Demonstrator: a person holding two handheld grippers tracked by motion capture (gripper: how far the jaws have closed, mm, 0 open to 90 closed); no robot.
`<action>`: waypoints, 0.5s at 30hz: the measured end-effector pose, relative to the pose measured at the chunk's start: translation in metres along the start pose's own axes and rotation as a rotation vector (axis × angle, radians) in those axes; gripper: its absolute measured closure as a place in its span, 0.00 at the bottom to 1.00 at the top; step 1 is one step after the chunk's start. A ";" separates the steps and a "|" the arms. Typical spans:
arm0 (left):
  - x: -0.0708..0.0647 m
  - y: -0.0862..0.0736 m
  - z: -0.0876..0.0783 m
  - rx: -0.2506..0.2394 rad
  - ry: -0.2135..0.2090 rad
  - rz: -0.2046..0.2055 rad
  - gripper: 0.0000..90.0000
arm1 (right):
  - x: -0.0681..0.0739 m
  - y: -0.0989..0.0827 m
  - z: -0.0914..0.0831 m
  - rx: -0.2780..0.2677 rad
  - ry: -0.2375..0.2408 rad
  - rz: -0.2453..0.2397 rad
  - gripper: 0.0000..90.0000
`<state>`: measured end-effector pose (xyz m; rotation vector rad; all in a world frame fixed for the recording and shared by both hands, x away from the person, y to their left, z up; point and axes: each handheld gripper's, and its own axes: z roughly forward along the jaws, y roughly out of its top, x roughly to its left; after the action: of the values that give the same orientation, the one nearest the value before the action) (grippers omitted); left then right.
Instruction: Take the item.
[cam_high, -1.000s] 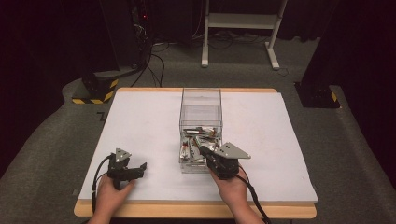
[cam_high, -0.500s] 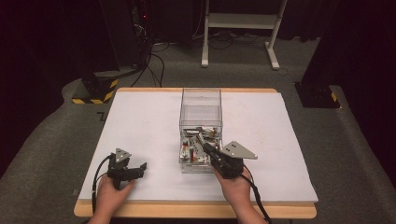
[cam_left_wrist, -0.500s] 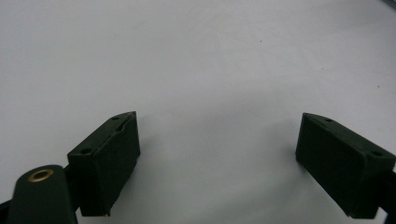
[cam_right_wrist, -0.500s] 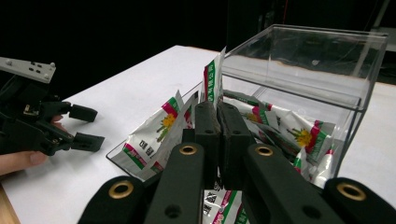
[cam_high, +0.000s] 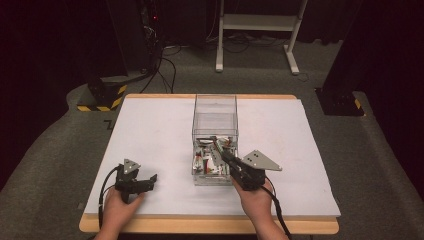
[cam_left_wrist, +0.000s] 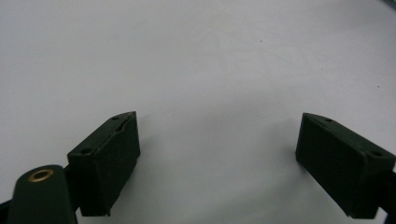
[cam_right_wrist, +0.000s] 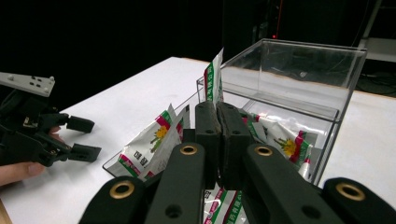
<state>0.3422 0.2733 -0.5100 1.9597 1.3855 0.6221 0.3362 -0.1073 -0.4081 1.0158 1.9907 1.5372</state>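
Right gripper (cam_right_wrist: 217, 112), jaws clamped on a white sachet (cam_right_wrist: 214, 77) w/ green-red print, sits mid-frame over the clear plastic box (cam_right_wrist: 327, 112). Left gripper (cam_high: 142, 183), jaws apart, rests lower left on the white table sheet (cam_high: 150, 135). Grey carpet (cam_high: 55, 165), dark room beyond.

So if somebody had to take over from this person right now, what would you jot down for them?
Right gripper: fingers shut on a sachet, held upright above the near end of the clear box.
Left gripper: open, holding nothing, resting on the white table left of the box.
More sachets lie in the box's near end; the far end looks empty.
Done: one sachet gripped. Left: move it wherever it belongs; whether it is going in or out cannot be told.
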 end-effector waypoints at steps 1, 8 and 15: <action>0.000 0.000 0.000 0.000 0.000 0.000 0.15 | 0.000 0.001 -0.001 -0.006 -0.001 0.001 0.99; 0.000 0.000 0.000 0.000 0.000 0.000 0.15 | -0.003 0.004 -0.006 -0.025 -0.009 0.002 0.99; 0.000 0.000 0.000 0.000 0.000 0.000 0.15 | -0.007 0.005 -0.009 -0.033 -0.019 0.009 0.99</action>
<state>0.3422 0.2733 -0.5100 1.9597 1.3854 0.6220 0.3359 -0.1176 -0.4016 1.0234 1.9443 1.5547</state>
